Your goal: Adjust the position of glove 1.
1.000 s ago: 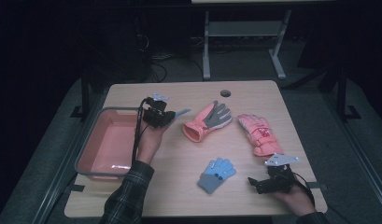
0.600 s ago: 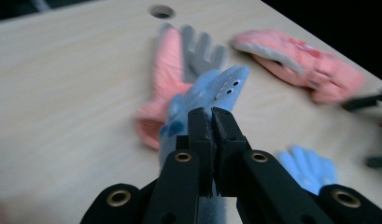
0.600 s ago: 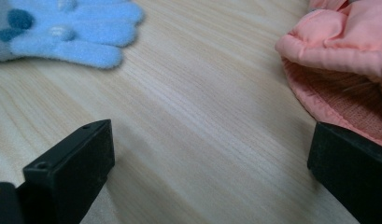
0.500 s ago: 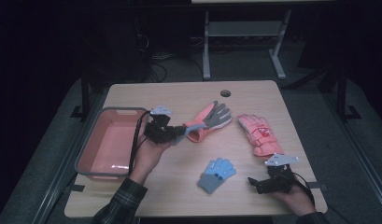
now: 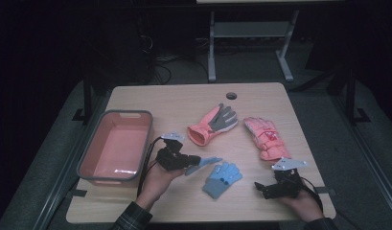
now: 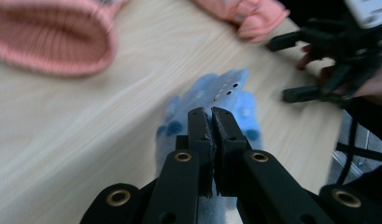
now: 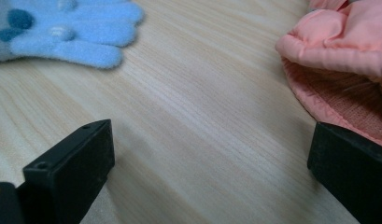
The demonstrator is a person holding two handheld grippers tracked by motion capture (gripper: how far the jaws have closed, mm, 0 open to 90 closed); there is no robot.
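Note:
My left gripper (image 5: pixel 196 160) (image 6: pixel 211 112) is shut on a thin pale blue glove (image 5: pixel 205 164) (image 6: pixel 226 86) with dark dots. It hangs just left of a matching blue glove (image 5: pixel 222 178) (image 6: pixel 249 123) (image 7: pixel 72 32) that lies flat on the table. My right gripper (image 5: pixel 258 188) (image 7: pixel 209 135) (image 6: pixel 286 69) rests at the front right with its jaws wide open and nothing between them. It stands between the lying blue glove and a pink padded glove (image 5: pixel 265 138) (image 7: pixel 347 60). A pink glove with a grey palm (image 5: pixel 213 123) (image 6: pixel 53 42) lies at mid-table.
A pink basin with a grey rim (image 5: pixel 90 155) stands at the table's left with nothing in it. A round cable hole (image 5: pixel 231 96) sits near the far edge. Table legs and cables stand on the dark floor beyond.
My left gripper has carried the pale blue glove from beside the basin to the right, lower and nearer the person, up to the lying blue glove. The right gripper has kept still.

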